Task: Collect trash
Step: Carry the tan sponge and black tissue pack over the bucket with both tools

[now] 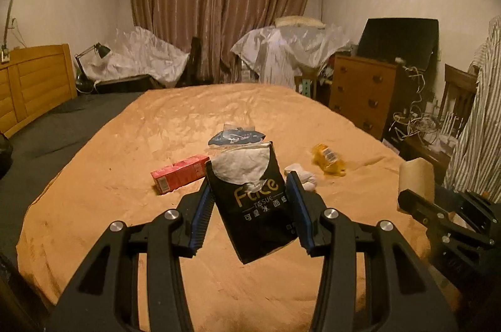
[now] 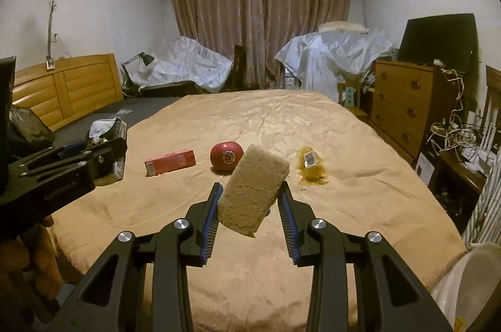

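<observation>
- Left tool (image 1: 250, 200) pinching tissue pack (image 1: 253, 200): light, crinkly, slippery film; best gripped mid-body.
- Right tool (image 2: 249, 203) pinching sponge (image 2: 255, 191): soft, compressible, light.

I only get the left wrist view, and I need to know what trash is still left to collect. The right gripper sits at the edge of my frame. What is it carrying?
Observer: The right gripper is shut on a tan, rough, sponge-like block. It holds the block tilted, clear of the bed cover.
Operator: My tissue pack blocks the middle of the bed. Is anything behind it?
Observer: Yes. A red round thing with a white mark lies on the cover, between the red carton and the yellow wrapper.
</observation>
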Available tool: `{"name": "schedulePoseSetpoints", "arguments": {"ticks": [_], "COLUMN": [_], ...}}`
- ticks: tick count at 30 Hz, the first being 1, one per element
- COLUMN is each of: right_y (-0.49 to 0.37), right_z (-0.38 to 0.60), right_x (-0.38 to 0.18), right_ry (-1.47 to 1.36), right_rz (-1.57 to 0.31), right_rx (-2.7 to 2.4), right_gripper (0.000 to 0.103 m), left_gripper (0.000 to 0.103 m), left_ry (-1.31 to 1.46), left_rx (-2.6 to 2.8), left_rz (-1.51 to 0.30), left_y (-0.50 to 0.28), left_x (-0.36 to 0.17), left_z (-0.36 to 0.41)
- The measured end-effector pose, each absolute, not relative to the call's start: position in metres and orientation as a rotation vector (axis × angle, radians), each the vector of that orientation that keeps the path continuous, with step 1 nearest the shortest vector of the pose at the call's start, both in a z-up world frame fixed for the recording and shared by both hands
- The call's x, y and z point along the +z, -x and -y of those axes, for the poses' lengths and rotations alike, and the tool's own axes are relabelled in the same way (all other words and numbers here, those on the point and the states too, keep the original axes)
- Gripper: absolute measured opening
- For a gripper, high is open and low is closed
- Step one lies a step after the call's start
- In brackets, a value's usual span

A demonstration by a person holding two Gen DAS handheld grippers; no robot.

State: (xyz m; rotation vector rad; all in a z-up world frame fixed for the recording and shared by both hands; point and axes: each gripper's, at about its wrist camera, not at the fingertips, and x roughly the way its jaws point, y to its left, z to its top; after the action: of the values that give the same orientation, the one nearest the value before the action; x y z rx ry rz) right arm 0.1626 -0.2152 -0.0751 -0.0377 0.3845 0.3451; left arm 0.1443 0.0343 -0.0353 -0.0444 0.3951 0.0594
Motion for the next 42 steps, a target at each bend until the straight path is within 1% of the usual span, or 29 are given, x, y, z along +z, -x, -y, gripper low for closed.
{"name": "schedulePoseSetpoints", "arguments": {"ticks": [9, 17, 24, 30, 37, 42], "right_y": [-0.105, -0.078, -0.068, -0.069, -0.072, -0.069], "right_z": [0.227, 0.23, 0.233, 0.256, 0.305, 0.35], "right_x": [-0.055, -0.049, -0.038, -0.031, -0.021, -0.015], "right_ry": [0.046, 0.031, 0.028, 0.007, 0.009, 0.011], "right_rz": [-0.269, -0.234, -0.226, -0.251, -0.274, -0.296], "right_rx": [0.337, 0.345, 0.344, 0.313, 0.221, 0.14], "right_gripper": [0.038, 0.038, 0.037, 0.038, 0.038, 0.038], "left_gripper": [0.045, 0.045, 0.045, 0.045, 0.045, 0.045], "left_ry": [0.053, 0.034, 0.025, 0.016, 0.004, -0.021], "left_rx": [0.116, 0.121, 0.113, 0.084, 0.003, -0.089], "left_rz": [-0.286, -0.247, -0.231, -0.233, -0.246, -0.253], "left_y": [-0.102, -0.078, -0.077, -0.08, -0.097, -0.107], "left_x": [-0.022, -0.017, -0.011, -0.012, -0.008, -0.006], "left_z": [-0.02, -0.009, -0.004, 0.006, 0.042, 0.082]}}
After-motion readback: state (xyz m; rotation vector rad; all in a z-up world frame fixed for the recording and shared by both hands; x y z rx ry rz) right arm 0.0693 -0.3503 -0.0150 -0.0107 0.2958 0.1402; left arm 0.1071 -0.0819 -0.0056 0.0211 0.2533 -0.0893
